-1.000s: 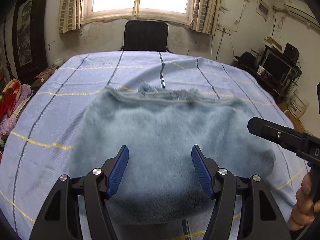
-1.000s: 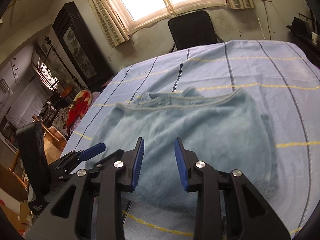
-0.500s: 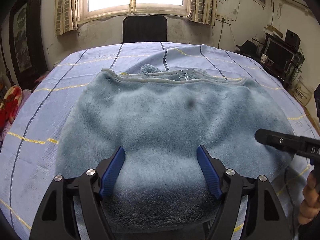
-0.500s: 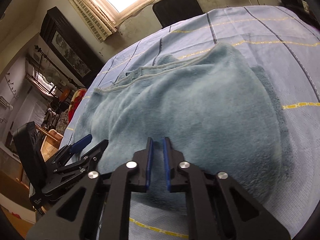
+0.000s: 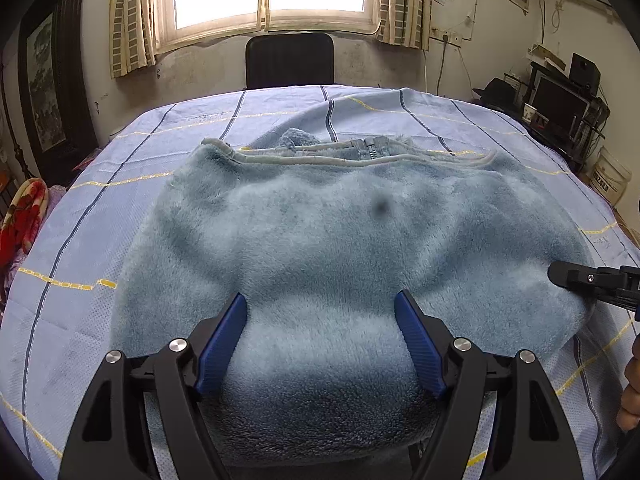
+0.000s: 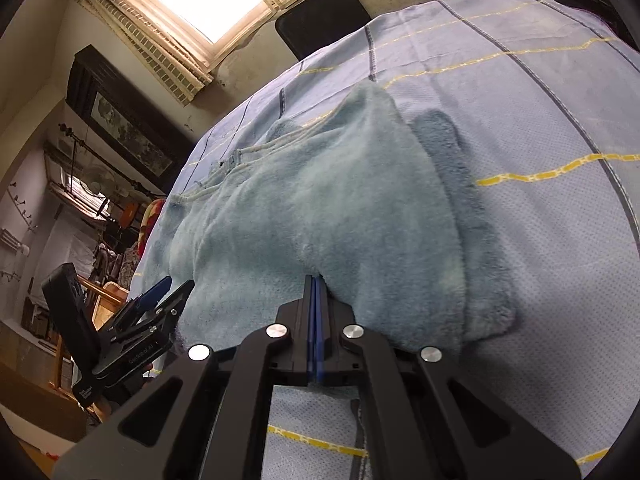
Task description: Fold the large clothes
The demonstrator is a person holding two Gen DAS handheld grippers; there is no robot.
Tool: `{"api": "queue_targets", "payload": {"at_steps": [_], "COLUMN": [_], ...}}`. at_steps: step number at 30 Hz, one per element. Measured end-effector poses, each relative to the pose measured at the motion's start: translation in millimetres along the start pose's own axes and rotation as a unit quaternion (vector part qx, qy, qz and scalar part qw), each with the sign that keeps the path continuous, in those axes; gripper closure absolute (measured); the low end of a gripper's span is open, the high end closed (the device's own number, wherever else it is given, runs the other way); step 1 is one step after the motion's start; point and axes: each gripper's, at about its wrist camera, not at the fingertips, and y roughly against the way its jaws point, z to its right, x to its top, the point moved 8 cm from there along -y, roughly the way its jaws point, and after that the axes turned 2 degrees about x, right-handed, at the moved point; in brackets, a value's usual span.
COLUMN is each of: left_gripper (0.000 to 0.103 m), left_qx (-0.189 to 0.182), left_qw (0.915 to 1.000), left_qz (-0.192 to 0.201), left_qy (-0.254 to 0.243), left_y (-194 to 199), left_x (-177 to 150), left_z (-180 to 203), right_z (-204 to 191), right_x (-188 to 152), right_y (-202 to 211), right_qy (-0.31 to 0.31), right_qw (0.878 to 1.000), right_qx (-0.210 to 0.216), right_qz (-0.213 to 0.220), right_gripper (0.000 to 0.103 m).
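Note:
A blue-grey fleece garment (image 5: 320, 232) lies folded on the table, its zipper and piped hem along the far edge. My left gripper (image 5: 320, 316) hovers open over the garment's near edge, a blue pad on each side and nothing between them. My right gripper (image 6: 315, 286) is shut, its pads pinching a pucker of fleece (image 6: 360, 208) at the garment's near right side. From the left wrist view the right gripper (image 5: 560, 274) reaches in from the right onto the fleece. In the right wrist view the left gripper (image 6: 176, 284) sits at the garment's left.
The table wears a light blue cloth (image 5: 100, 208) with dark and yellow stripes. A black chair (image 5: 290, 60) stands at the far side under a window. Shelves with electronics (image 5: 560, 100) are at the right. A hand (image 5: 630, 396) holds the right gripper.
The right gripper closed from open to shut and dropped onto the fleece near its right side. The left gripper moved closer over the near edge and stayed open.

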Motion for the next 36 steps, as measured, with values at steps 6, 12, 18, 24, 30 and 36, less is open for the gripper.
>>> {"api": "queue_targets", "payload": {"at_steps": [6, 12, 18, 24, 30, 36], "left_gripper": [0.025, 0.026, 0.026, 0.023, 0.020, 0.023], "left_qx": [0.002, -0.020, -0.013, 0.006, 0.030, -0.011], "left_qw": [1.0000, 0.9988, 0.9977, 0.9989, 0.9994, 0.9986], "left_qz": [0.001, 0.012, 0.039, -0.018, -0.005, -0.003], "left_qy": [0.000, 0.043, 0.054, 0.044, 0.017, 0.051], "left_y": [0.5, 20.1, 38.2, -1.9, -4.3, 13.2], "left_x": [0.2, 11.8, 22.9, 2.1, 1.1, 10.5], "left_z": [-0.3, -7.3, -11.5, -15.6, -9.4, -11.0], "right_z": [20.3, 20.1, 4.9, 22.2, 23.0, 7.6], "right_x": [12.9, 22.5, 19.2, 10.3, 10.9, 14.4], "right_y": [26.9, 54.5, 53.9, 26.5, 24.5, 47.8], "right_qy": [-0.038, -0.048, -0.033, -0.050, -0.045, -0.056], "right_qw": [0.997, 0.994, 0.996, 0.997, 0.997, 0.996], "right_qx": [-0.046, -0.058, -0.036, -0.047, -0.045, -0.034], "right_qz": [0.042, 0.082, 0.077, 0.033, 0.033, 0.055], "right_gripper": [0.103, 0.083, 0.083, 0.084, 0.084, 0.061]}}
